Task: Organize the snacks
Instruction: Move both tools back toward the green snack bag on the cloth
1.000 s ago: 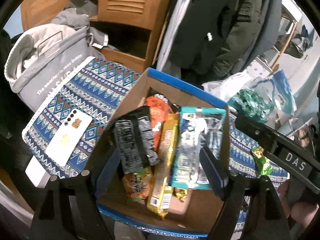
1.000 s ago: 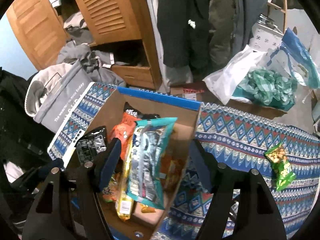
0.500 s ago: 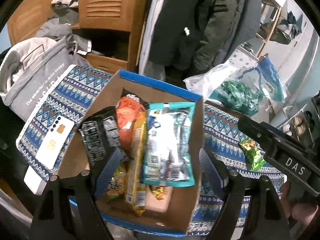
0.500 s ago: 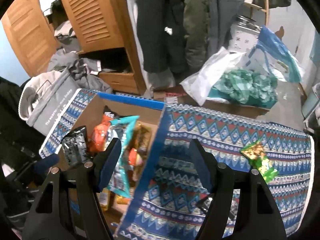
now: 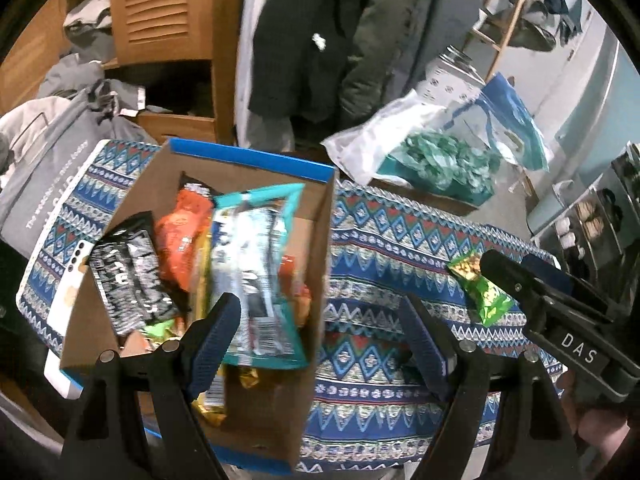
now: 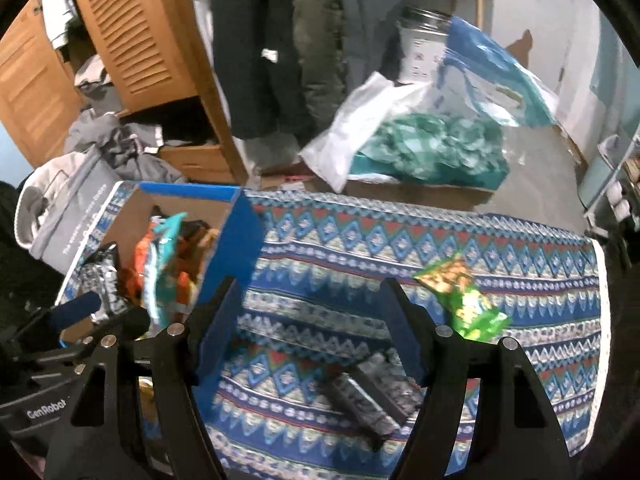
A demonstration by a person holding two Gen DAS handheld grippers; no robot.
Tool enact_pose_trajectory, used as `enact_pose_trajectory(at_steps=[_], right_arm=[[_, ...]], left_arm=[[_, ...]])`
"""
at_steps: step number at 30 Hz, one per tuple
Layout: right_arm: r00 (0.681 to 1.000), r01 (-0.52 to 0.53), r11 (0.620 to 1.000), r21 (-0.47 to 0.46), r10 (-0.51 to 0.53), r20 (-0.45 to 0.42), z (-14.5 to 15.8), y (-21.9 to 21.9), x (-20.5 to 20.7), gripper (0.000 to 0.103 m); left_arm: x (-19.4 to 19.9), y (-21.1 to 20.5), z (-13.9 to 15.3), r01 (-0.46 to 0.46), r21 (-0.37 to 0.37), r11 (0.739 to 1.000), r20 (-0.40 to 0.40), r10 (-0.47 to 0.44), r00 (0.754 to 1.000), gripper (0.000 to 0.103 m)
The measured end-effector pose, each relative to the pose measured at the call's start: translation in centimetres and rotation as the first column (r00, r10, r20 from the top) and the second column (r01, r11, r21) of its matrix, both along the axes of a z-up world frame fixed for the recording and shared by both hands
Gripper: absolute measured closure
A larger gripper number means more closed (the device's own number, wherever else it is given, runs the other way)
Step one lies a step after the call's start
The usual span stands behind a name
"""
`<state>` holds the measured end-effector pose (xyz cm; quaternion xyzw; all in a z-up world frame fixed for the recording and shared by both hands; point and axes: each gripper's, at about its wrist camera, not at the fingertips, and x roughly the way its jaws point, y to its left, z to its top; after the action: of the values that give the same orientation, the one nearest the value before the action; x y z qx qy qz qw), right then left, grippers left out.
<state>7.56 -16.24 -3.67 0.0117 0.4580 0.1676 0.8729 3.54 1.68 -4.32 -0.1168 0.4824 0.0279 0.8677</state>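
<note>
A cardboard box (image 5: 248,160) with blue edges stands on the patterned cloth (image 5: 384,248) and holds several snacks: a teal packet (image 5: 252,248), a black one (image 5: 128,276) and an orange one (image 5: 180,240). My left gripper (image 5: 320,324) is open above the box's right wall, nothing between its fingers. A green snack packet (image 5: 480,288) lies on the cloth to the right, beside my right gripper's fingers (image 5: 560,312). In the right wrist view my right gripper (image 6: 312,316) hangs open over the cloth, the box (image 6: 236,248) at left, the green packet (image 6: 460,296) just right. A dark packet (image 6: 368,396) lies below it.
A white phone (image 5: 68,280) lies on the cloth left of the box. A grey bag (image 5: 40,168) sits beyond the left edge. Behind the table are a wooden wardrobe (image 5: 160,12), hanging coats (image 5: 304,40) and a plastic bag of green things (image 6: 424,144).
Both grippers have moved to the right. The box has slid to the left in both views, and the green packet and more of the cloth have come into sight.
</note>
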Motion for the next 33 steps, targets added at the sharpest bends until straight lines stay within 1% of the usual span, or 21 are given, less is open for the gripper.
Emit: enact_pose_trajectory(at_steps=[10, 18, 21, 29, 33], right_arm=[[0.998, 0.055, 0.998, -0.044, -0.056, -0.034, -2.2, -5.3, 0.8, 0.031], [0.995, 0.075, 0.994, -0.080, -0.080, -0.065, -4.3, -8.4, 2.4, 0.031], [0.992, 0.085, 0.992, -0.097, -0.093, -0.088, -5.4, -9.5, 3.4, 0.031], [0.972, 0.129, 0.988, -0.080, -0.142, -0.188, -9.2, -12.1, 6.2, 0.032], [0.965, 0.128, 0.985, -0.114, -0.151, -0.216, -11.1, -12.5, 7.6, 0.031]], left_arm=[[1.9, -4.9, -1.4, 0.061, -0.012, 0.998, -0.062, -0.061, 0.996, 0.020], [4.0, -7.8, -3.0, 0.084, -0.007, 0.996, -0.109, -0.085, 0.990, 0.020], [4.9, -8.6, -3.8, 0.086, -0.005, 0.996, -0.128, -0.086, 0.988, 0.020], [7.4, -9.9, -6.5, 0.074, -0.028, 0.997, -0.180, -0.078, 0.981, 0.020], [8.3, -10.1, -8.2, 0.066, -0.054, 0.996, -0.212, -0.076, 0.974, 0.020]])
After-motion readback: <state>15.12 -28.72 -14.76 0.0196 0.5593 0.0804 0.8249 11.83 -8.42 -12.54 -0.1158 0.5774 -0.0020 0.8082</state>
